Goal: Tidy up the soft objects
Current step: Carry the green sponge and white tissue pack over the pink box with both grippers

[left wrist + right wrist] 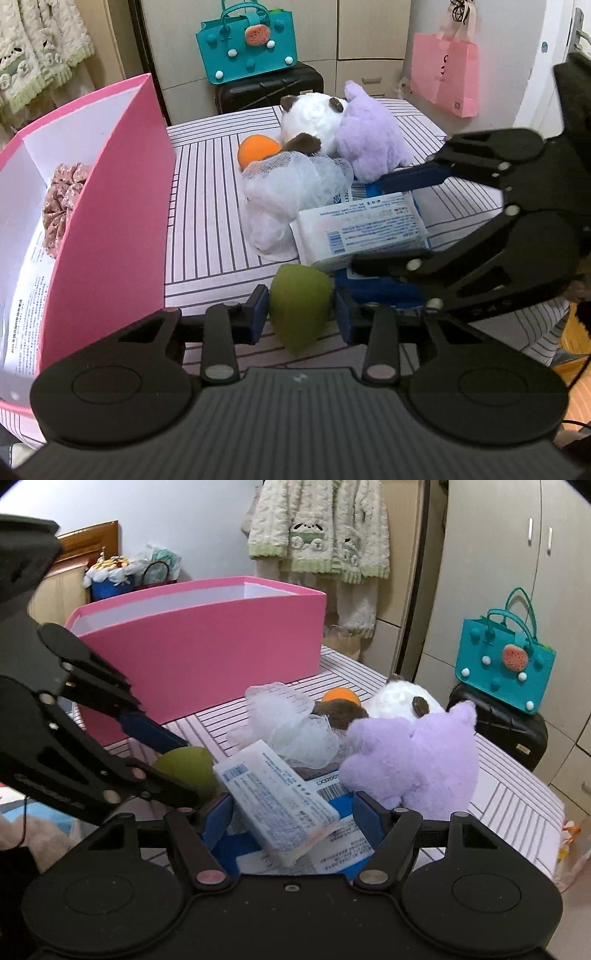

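One item only lies inside the pink box (122, 206): a flowered fabric scrunchie (64, 199) resting against its white inner wall. By that measure the sorting has barely begun, and almost everything soft is still out on the striped tabletop (214, 221).

Largest of what remains are the two plush toys at the far end, a purple one (369, 136) leaning against a white panda (314, 114). In front of them sits a white mesh bath puff (288, 192), and beside it a white tissue pack (362, 229) lying on top of a blue packet (332, 794). An orange ball (256, 149) peeks out behind the puff.

Smallest is the green egg-shaped sponge (299, 310) at the near edge. The left gripper (301, 310) has its pads pressed against both sides of the sponge, which looks to be next for the box.

The right gripper (291, 812) stands wide apart around the tissue pack, its pads clear of the wrapper, holding nothing yet.
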### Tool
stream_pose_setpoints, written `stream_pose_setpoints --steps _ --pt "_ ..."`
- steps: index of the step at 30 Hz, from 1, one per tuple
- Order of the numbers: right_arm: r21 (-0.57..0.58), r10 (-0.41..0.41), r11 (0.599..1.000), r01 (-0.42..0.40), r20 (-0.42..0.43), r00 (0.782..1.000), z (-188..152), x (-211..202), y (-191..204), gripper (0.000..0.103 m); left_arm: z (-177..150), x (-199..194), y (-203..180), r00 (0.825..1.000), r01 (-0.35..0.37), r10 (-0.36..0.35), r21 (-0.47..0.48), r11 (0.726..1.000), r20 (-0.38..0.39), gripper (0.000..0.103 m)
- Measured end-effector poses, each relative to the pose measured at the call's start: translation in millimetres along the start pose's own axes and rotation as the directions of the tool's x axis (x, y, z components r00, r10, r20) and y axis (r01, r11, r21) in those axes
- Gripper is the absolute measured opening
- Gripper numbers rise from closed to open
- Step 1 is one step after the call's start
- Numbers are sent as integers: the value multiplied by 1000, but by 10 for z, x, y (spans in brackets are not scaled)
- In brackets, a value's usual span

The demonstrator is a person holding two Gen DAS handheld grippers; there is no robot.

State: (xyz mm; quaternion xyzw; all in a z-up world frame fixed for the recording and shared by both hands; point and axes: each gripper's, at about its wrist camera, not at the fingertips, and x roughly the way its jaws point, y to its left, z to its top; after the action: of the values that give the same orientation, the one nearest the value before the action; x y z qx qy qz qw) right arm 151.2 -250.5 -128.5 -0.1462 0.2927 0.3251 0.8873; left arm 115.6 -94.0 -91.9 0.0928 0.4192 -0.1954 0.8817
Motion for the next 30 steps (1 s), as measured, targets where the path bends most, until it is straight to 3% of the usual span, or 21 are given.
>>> stream_pose_setpoints --steps 5,10,13,17,24,25,30 --pt "20 26 999 -27 45 999 -53 -37 6 62 0 20 27 1000 14 -15 -24 1000 -14 37" --pt "85 10 996 -13 35 999 -68 -164 22 53 23 26 15 1000 16 -16 -22 1000 -26 39" --pt "153 -17 988 23 -44 999 -62 -188 11 52 34 65 58 999 18 -20 -36 999 -41 39" --pt "176 -1 984 14 -77 997 -27 -210 -14 52 42 103 134 998 40 -44 -75 996 -49 36" --pt "76 -21 997 27 -80 997 69 -23 63 51 38 116 162 997 52 -57 -99 994 -47 35" --pt "70 -26 997 32 -79 997 78 -16 67 47 42 114 166 997 54 -59 -101 993 -48 35" --pt "87 -33 996 38 -60 998 92 -152 131 46 45 61 186 996 63 -68 -89 994 -52 35"
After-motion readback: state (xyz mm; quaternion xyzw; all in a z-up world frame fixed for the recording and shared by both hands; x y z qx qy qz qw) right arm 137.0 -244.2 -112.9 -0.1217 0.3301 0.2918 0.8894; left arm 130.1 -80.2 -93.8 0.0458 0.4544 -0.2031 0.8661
